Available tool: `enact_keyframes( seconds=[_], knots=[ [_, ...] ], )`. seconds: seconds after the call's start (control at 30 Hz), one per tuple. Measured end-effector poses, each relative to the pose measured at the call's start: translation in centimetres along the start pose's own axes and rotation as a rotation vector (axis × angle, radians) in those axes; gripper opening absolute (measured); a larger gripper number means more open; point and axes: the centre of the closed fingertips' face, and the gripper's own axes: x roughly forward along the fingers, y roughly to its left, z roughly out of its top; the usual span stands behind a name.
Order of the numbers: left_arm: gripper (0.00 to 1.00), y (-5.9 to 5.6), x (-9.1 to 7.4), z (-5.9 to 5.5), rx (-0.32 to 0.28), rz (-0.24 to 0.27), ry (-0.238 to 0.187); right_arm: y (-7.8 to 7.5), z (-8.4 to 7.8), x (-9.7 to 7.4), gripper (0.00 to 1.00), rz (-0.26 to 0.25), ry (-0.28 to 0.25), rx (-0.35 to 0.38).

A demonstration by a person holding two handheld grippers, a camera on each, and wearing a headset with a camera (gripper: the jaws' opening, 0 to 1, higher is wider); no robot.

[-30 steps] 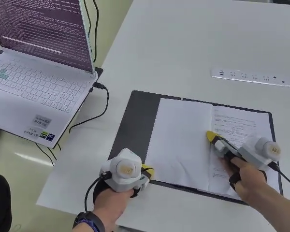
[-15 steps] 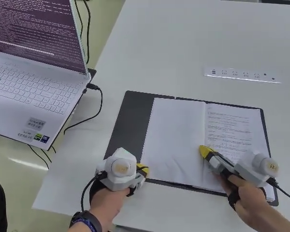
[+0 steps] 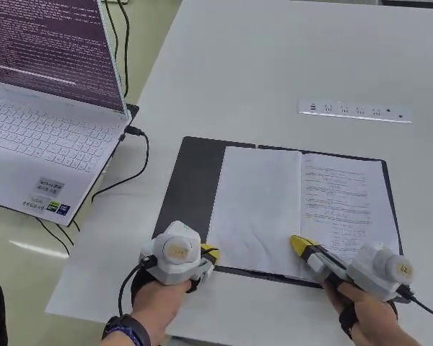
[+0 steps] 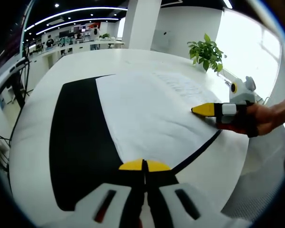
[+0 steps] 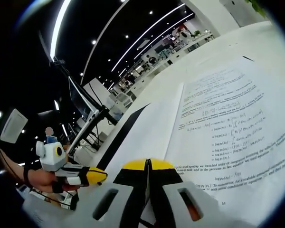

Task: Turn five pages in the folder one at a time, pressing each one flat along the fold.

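Black cover, white leaves: the folder (image 3: pixel 195 187) lies open flat on the table (image 3: pixel 274 58). A blank page (image 3: pixel 256 209) covers the middle of the folder and a printed page (image 3: pixel 346 209) covers its right half. The fold (image 3: pixel 301 194) runs between them. A laptop (image 3: pixel 43 108) stands to the left of the folder and a power strip (image 3: pixel 353 112) lies beyond its far edge.

We have the right gripper (image 3: pixel 301 245) with its jaws pressed together and nothing between them, the yellow tip resting on the paper at the near end of the fold. The left gripper (image 3: pixel 211 254) is likewise closed and empty. Its tip sits at the folder's near edge, on the dark cover just left of the blank page.

We judge the step in hand to be the press along the fold, and with the tip so close to the folder's near edge that stroke looks almost done. How many of the five pages are over we cannot tell.

Next we would lift the right tip, spread its jaws and go to the folder's right edge. There we must catch the printed page alone, not two leaves, and carry it across to the left.
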Motion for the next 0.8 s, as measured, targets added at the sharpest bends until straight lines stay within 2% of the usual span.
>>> enact_keyframes(
  seconds=[0.43,0.8],
  knots=[
    [0.00,0.0,0.0,0.1,-0.003,0.000,-0.004,1.0,-2.3,-2.2,0.00,0.018,0.050,-0.009],
    [0.00,0.0,0.0,0.0,-0.004,0.000,-0.007,1.1,-2.7,-2.7,0.00,0.010,0.061,0.007]
  ],
)
